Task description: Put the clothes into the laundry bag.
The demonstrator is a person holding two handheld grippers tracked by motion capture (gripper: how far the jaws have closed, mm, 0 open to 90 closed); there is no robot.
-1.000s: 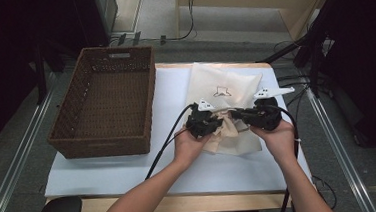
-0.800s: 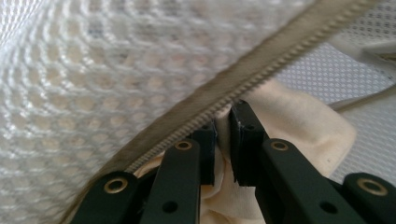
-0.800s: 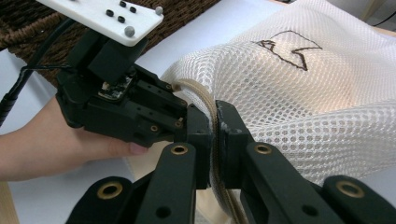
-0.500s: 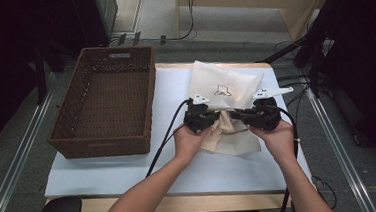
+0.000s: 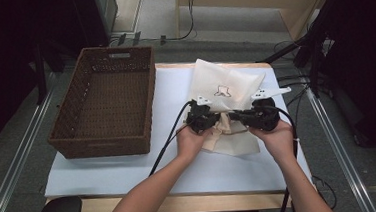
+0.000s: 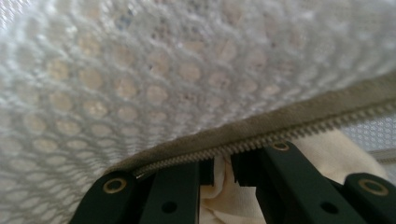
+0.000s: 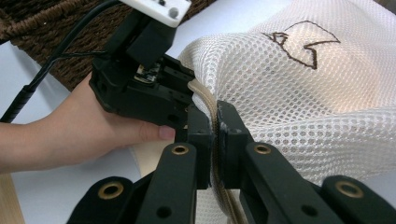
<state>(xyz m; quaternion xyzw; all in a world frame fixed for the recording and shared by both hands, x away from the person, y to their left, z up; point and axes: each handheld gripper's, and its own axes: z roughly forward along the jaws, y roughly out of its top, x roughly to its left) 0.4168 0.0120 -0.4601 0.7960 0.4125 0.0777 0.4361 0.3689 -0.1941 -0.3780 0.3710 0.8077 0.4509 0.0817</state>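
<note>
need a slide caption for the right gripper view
Right claw shut on the zipper edge of a white mesh bag, with the left claw gripping the same edge close by.

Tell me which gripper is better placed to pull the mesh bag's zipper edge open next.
Probably the right gripper: its jaws are shut squarely on the zipper edge of the mesh bag. The left gripper is also shut, on the cream cloth below the zipper, so it can anchor.
</note>
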